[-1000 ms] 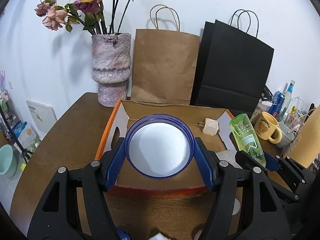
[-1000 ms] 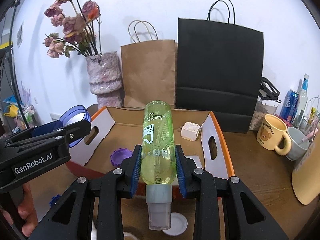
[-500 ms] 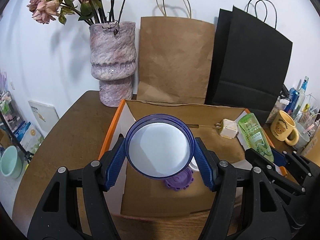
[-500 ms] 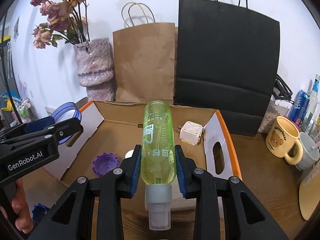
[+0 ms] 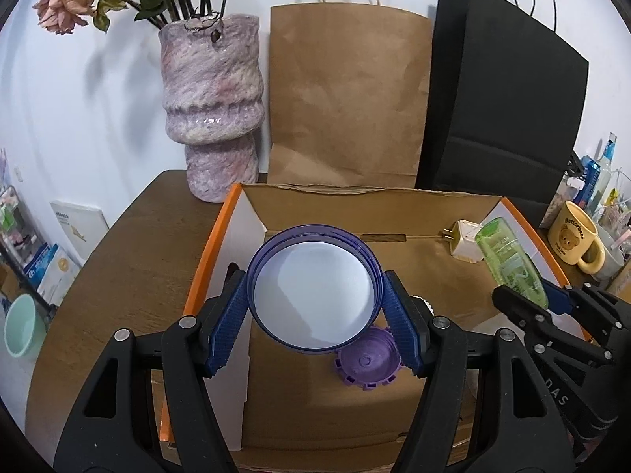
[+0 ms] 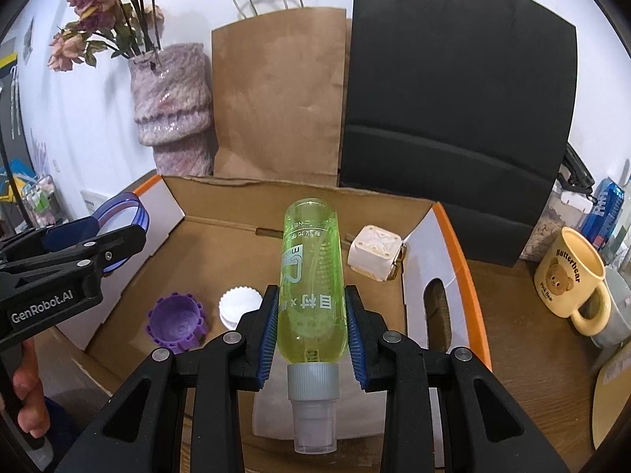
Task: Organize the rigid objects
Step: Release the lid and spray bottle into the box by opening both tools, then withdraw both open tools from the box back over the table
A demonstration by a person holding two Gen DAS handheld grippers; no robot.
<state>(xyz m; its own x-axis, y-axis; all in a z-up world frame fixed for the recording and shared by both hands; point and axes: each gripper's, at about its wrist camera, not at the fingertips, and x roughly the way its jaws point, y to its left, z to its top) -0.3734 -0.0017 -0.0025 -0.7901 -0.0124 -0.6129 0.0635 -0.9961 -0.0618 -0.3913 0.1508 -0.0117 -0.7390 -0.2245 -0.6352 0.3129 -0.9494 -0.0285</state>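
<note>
Two grippers: each carries one item above an open cardboard box (image 6: 445, 236) on a brown table (image 5: 130, 260).
Left gripper (image 5: 313, 307): jaws clenched on a round purple lid (image 5: 313, 295), white inside, gripped by its rim; it hangs over the left half of the box, just inside the left wall.
Right gripper (image 6: 311, 331): jaws clenched on a green bottle (image 6: 311, 276), gripped across its body, grey cap (image 6: 313, 382) toward the camera and base pointing at the far wall of the box.
Box contents: a purple toothed cap (image 6: 175, 321) and a white ribbed cap (image 6: 240, 301) lie side by side on the floor near the left wall; a white plug (image 6: 374, 252) rests by the far right corner.
Bottle position: over the middle of the box floor, between the white ribbed cap and the plug, touching neither as far as can be told.
Outside the box: a vase (image 5: 213, 106) at the far left corner, a brown bag (image 5: 347, 90) and a black bag (image 5: 504, 110) behind the far wall, a yellow mug (image 6: 572, 280) on the table to the right.
Step in hand: judged to be the carry-in, both items above the box and not yet set down.
Next move: probably lower each item to a bare patch of floor before releasing; the lid needs room clear of the purple toothed cap directly below it.
Risk: the bottle, being round, may roll toward the plug once released.
</note>
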